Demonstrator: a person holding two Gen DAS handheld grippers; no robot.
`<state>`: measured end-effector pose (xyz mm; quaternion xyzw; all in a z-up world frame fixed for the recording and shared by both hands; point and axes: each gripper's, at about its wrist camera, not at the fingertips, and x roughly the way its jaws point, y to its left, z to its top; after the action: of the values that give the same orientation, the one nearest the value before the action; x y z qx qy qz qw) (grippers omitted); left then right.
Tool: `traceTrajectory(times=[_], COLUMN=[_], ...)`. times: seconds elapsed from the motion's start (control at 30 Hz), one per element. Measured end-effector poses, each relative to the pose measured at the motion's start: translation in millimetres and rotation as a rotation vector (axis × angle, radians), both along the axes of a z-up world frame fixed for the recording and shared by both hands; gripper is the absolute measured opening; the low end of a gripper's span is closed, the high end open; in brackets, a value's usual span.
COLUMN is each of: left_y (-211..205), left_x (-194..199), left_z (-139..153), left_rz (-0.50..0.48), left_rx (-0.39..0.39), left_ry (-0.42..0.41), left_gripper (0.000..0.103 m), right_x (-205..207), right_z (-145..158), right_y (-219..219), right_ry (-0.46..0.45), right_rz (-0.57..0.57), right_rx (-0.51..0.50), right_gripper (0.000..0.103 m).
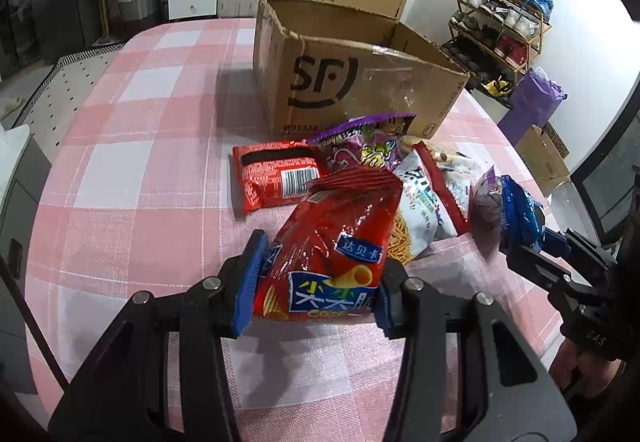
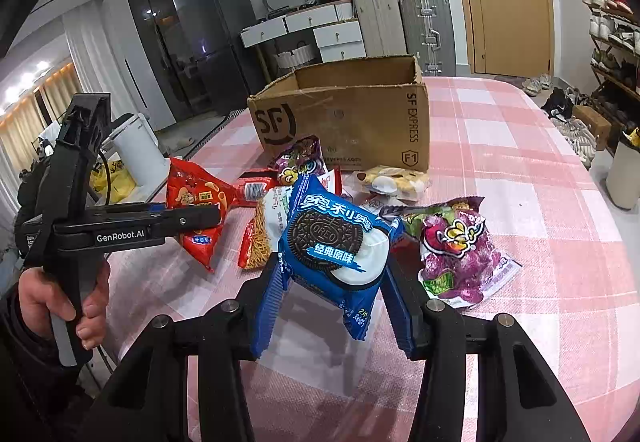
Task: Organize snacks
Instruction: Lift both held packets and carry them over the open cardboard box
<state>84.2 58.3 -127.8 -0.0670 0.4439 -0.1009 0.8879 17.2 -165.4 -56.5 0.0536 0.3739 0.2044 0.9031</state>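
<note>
My left gripper (image 1: 316,282) is shut on a red crisp bag (image 1: 340,242) and holds it above the table; it also shows in the right wrist view (image 2: 196,220). My right gripper (image 2: 336,294) is shut on a blue Oreo packet (image 2: 338,242), also seen in the left wrist view (image 1: 516,214). An open SF cardboard box (image 1: 352,78) stands behind the snack pile (image 2: 344,114). On the cloth lie a red packet (image 1: 276,174), a purple bag (image 1: 368,142), a white noodle-snack bag (image 1: 424,202), a second purple bag (image 2: 460,254) and a biscuit packet (image 2: 392,178).
The table has a pink and white checked cloth (image 1: 140,162). A shoe rack (image 1: 500,26) stands off the right edge, drawers and suitcases (image 2: 400,26) behind the table. A white kettle (image 2: 136,146) stands at the left.
</note>
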Motion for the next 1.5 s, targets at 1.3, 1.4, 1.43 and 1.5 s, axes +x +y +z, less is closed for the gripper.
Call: traceTrajectory(times=[1.3, 1.4, 1.43, 1.5], left_y=[-23.2, -25.1, -24.2, -23.0], left_x=[66.6, 77.8, 81.4, 89.5], left_z=[142.1, 151.2, 152.3, 157.9], left_rz=[-0.128, -0.129, -0.129, -0.128], left_rx=[-0.055, -0.052, -0.053, -0.051], left_ry=[-0.13, -0.133, -0.132, -0.133], left_gripper=[0.044, 0.044, 0.044, 0.044], right_x=[63.9, 74.3, 78.1, 85.6], right_z=[115.8, 121.9, 123.5, 128.6], right_y=[9.7, 8.6, 8.3, 9.6], right_ry=[-0.204, -0.207, -0.207, -0.21], right_rz=[0.059, 0.061, 0.062, 0.066], right_rx=[0.037, 0.039, 0.037, 0.033], right_gripper=[0.048, 0.048, 0.048, 0.048])
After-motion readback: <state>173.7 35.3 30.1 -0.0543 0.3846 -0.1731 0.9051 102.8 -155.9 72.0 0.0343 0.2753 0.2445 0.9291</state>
